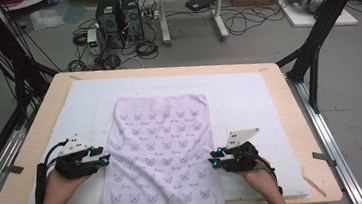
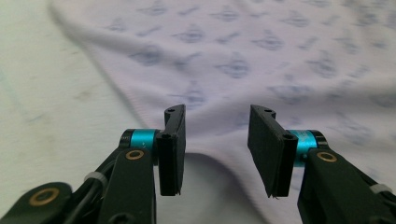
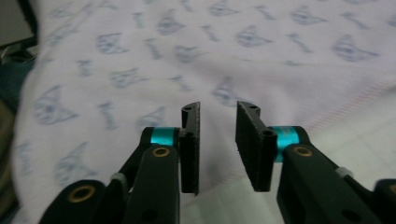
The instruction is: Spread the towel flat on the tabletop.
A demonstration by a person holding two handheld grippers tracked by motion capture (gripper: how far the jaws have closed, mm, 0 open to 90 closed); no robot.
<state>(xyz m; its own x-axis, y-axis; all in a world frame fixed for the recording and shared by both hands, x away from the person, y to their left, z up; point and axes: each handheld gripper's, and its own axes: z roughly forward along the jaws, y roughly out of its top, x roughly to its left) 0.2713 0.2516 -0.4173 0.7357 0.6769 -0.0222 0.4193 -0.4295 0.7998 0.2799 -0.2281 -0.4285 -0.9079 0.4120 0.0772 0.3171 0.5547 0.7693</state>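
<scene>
**Across the middle of the bench: a printed towel between two released grippers**

Across the middle of the bench [image 1: 32, 146] lies a pale lilac towel [image 1: 161, 149], spread flat on a white mat [image 1: 248, 95] that covers most of the wooden top. Small blue cat-face prints run over the cloth in rows. Its far edge lies straight and square on the mat, while its near edge reaches the front of the bench and hangs just over it.

At the towel's left edge sits the left gripper [image 1: 105, 156], held in the person's left hand [image 1: 59, 186], its fingers pointing inward at the cloth. From the left gripper view the left gripper [image 2: 215, 149] has its fingers released, with a clear gap between the pads; the towel's edge [image 2: 233, 65] curves past just beyond the tips, and nothing is pinched between them.

At the towel's right edge sits the right gripper [image 1: 215, 159], held in the right hand [image 1: 259, 177] and also pointing inward. From the right gripper view the right gripper [image 3: 217, 140] shows its fingers parted by a narrower gap, the towel [image 3: 187, 56] lying beneath and ahead of them, with no cloth caught between the pads.

Beyond the bench, the floor carries computer towers [image 1: 117, 12] and tangled cables.
</scene>
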